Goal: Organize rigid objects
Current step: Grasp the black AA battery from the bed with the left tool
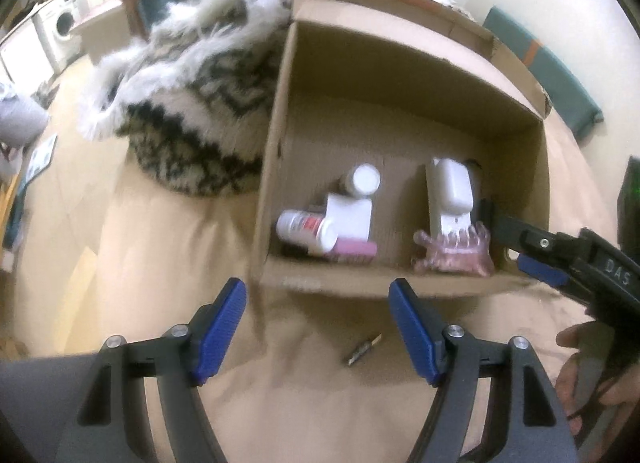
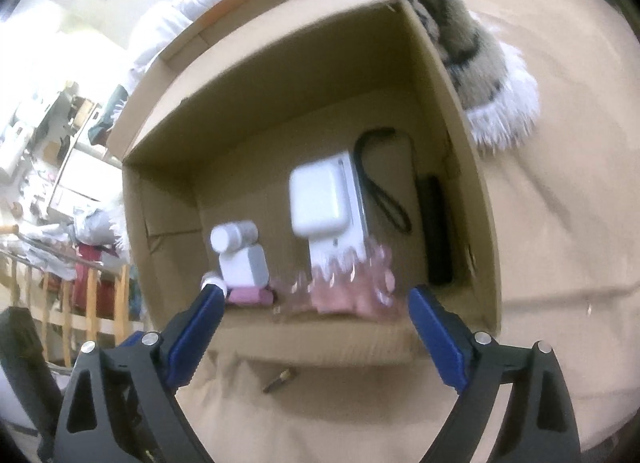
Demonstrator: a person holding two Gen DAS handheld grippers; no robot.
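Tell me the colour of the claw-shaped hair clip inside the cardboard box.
Translucent pink hair clip, clearest in the left wrist view.

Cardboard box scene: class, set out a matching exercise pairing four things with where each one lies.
Things:
1. hair claw
2. bottle
3. metal bit
4. furry blanket

Places:
A. on the sheet outside the box, in front of its near wall
B. lying on its side in the box's left part, seen from the left wrist
C. against the box's near wall, below the white charger
D. outside the box, against its side wall

Pairs: 1-C, 2-B, 3-A, 4-D
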